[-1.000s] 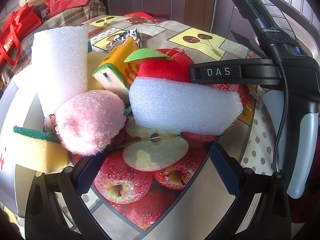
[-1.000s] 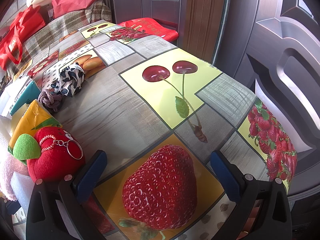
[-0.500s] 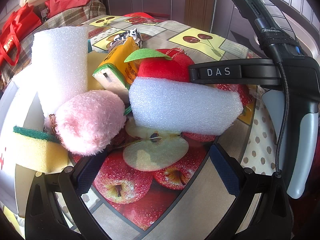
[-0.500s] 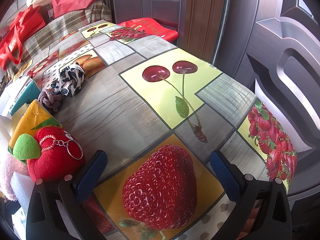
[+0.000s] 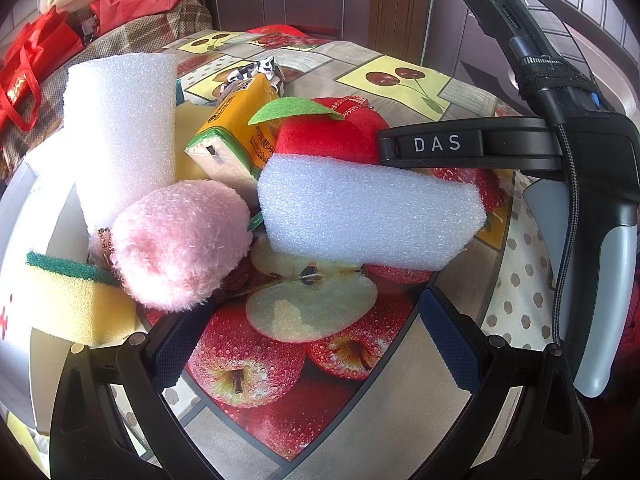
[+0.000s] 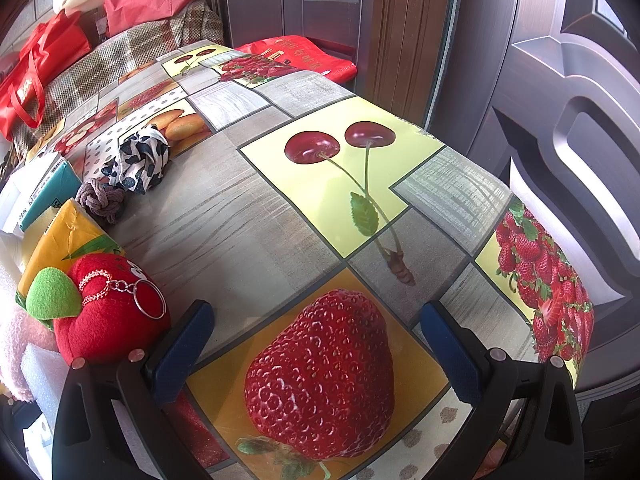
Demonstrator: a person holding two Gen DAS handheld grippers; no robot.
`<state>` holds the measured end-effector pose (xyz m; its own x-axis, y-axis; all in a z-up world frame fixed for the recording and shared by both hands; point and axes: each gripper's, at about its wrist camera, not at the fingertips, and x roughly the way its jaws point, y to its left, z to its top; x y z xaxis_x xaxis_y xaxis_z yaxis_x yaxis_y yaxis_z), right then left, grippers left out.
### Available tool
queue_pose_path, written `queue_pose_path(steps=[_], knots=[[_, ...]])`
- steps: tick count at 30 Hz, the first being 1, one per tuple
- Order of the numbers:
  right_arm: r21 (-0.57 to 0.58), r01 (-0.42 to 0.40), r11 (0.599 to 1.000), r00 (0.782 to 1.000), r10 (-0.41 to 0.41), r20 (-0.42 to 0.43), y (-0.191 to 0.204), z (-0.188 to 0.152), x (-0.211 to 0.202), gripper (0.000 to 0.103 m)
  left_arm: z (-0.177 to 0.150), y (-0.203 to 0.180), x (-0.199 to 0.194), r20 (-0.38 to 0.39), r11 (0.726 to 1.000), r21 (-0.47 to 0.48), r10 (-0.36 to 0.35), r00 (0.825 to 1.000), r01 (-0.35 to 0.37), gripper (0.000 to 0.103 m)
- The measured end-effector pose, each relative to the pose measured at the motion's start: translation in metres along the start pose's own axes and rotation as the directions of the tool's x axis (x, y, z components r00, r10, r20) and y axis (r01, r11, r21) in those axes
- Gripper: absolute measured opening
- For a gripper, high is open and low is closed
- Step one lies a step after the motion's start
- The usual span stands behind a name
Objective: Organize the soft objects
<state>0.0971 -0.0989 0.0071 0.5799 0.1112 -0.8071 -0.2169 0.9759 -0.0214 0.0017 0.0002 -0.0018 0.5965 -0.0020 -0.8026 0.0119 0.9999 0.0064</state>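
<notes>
In the left wrist view a pile of soft things lies just ahead of my open left gripper (image 5: 316, 340): a flat white foam block (image 5: 368, 216), an upright white foam block (image 5: 124, 140), a pink plush (image 5: 180, 244), a yellow sponge with a green top (image 5: 76, 300), a red plush apple (image 5: 324, 136) and a yellow tissue pack (image 5: 236, 140). My right gripper (image 6: 316, 344) is open and empty over the printed strawberry; the red plush apple (image 6: 108, 312) lies at its left.
The table has a fruit-print cloth (image 6: 256, 224). A knotted grey rope ball (image 6: 98, 200) and a black-and-white cloth (image 6: 138, 160) lie farther back left. The right gripper's body (image 5: 568, 152) stands right of the pile. The table edge and a dark door (image 6: 560, 80) are at right.
</notes>
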Motion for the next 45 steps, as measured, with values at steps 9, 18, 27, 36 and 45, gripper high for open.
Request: queue_pose_path(steps=[9, 18, 27, 36, 45], knots=[[0.000, 0.000, 1.000, 1.000, 0.000, 0.000, 0.0000, -0.0001, 0.0001, 0.103, 0.0000, 0.0000, 0.0000, 0.000, 1.000, 0.000, 0.000, 1.000, 0.000, 0.102], [0.000, 0.000, 1.000, 1.000, 0.000, 0.000, -0.0002, -0.0001, 0.0000, 0.103, -0.0007, -0.0006, -0.0002, 0.001, 1.000, -0.001, -0.001, 1.000, 0.001, 0.102], [0.000, 0.000, 1.000, 1.000, 0.000, 0.000, -0.0005, -0.0001, -0.0001, 0.103, -0.0006, -0.0007, 0.0004, 0.000, 1.000, -0.001, -0.002, 1.000, 0.002, 0.102], [0.000, 0.000, 1.000, 1.000, 0.000, 0.000, -0.0007, -0.0001, -0.0001, 0.103, 0.0051, -0.0017, 0.0030, 0.003, 1.000, 0.003, 0.002, 1.000, -0.002, 0.103], [0.000, 0.000, 1.000, 1.000, 0.000, 0.000, -0.0007, 0.0000, 0.0000, 0.103, 0.0049, -0.0019, 0.0030, 0.003, 1.000, 0.002, 0.000, 1.000, 0.000, 0.102]])
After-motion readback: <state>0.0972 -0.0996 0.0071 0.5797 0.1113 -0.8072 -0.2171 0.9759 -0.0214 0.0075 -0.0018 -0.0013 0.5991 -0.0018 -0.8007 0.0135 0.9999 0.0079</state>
